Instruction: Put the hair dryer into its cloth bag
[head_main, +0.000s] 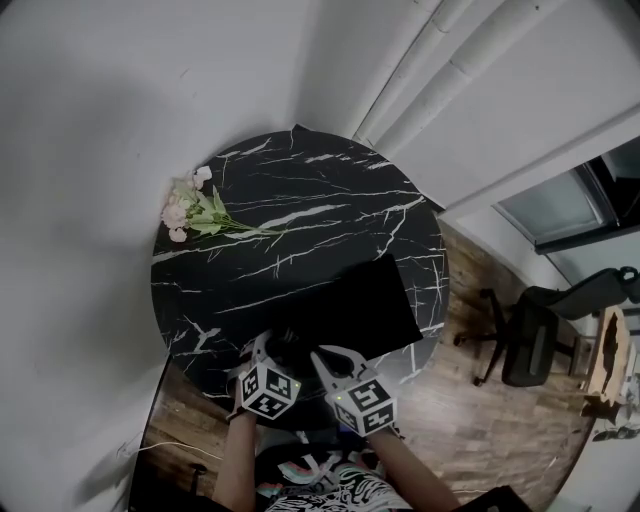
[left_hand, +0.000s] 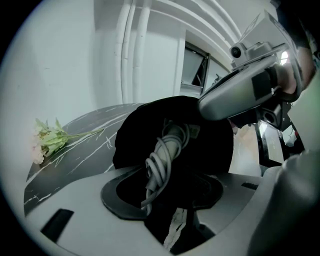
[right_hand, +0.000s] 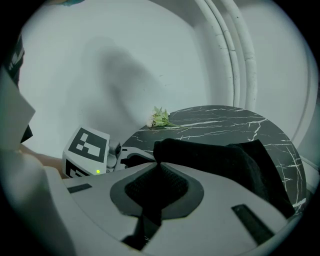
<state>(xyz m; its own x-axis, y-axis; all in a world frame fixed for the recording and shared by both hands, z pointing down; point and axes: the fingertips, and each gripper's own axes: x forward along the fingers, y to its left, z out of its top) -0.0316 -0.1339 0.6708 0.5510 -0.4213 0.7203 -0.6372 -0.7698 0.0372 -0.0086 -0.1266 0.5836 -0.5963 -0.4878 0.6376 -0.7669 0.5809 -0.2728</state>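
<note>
The hair dryer (left_hand: 167, 142), grey cord wound round it, sits in the open mouth of the black cloth bag (left_hand: 145, 125), which lies at the near edge of the round marbled table (head_main: 300, 190). We have the left gripper (left_hand: 167, 195) loosened, its jaws standing apart on either side of the corded end without pressing it. The right gripper (right_hand: 159, 180) is clenched on the bag's rim. A sprig of flowers (head_main: 195, 212) lies well apart, at the table's far left.
</note>
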